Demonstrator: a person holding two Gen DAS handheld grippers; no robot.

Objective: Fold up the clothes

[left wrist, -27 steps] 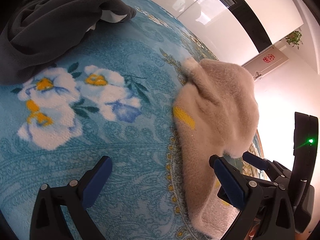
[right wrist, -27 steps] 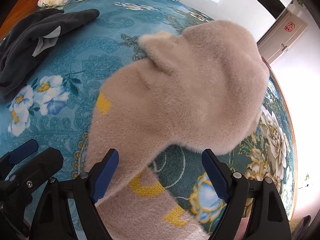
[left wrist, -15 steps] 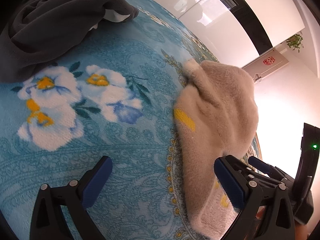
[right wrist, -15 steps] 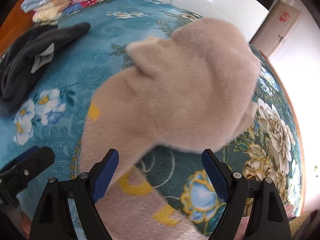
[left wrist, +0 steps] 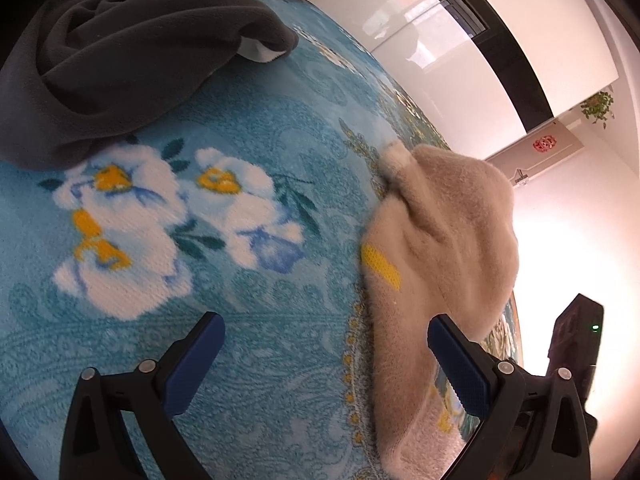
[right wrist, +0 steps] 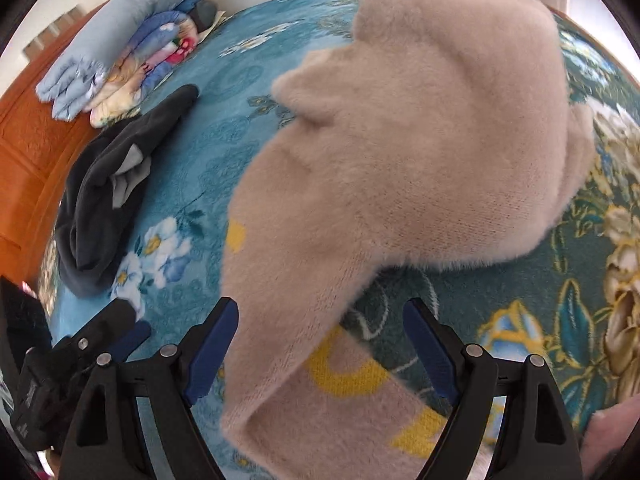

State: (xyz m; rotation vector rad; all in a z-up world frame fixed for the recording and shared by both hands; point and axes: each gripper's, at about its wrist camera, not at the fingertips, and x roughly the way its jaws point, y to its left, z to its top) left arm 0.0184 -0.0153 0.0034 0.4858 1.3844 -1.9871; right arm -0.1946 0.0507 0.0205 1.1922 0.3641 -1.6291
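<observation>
A fuzzy beige sweater (right wrist: 400, 168) with yellow letters lies bunched on the teal floral blanket (right wrist: 208, 152). In the left wrist view the sweater (left wrist: 440, 248) sits at the right, its edge reaching my right finger. My left gripper (left wrist: 324, 364) is open and empty, low over the blanket beside the sweater. My right gripper (right wrist: 320, 344) is open and empty, with the sweater's lower fold between and beneath its fingers. The left gripper also shows in the right wrist view at lower left (right wrist: 92, 344).
A crumpled dark grey garment (left wrist: 120, 52) lies on the blanket at the far left, also in the right wrist view (right wrist: 108, 196). Folded quilts (right wrist: 120, 48) are stacked by an orange wooden headboard (right wrist: 24, 152). A white wall and cabinets stand beyond the bed.
The right gripper has swung its view leftward and closer over the sweater, bringing the quilts and headboard into sight. The left gripper has barely shifted. Both stay open.
</observation>
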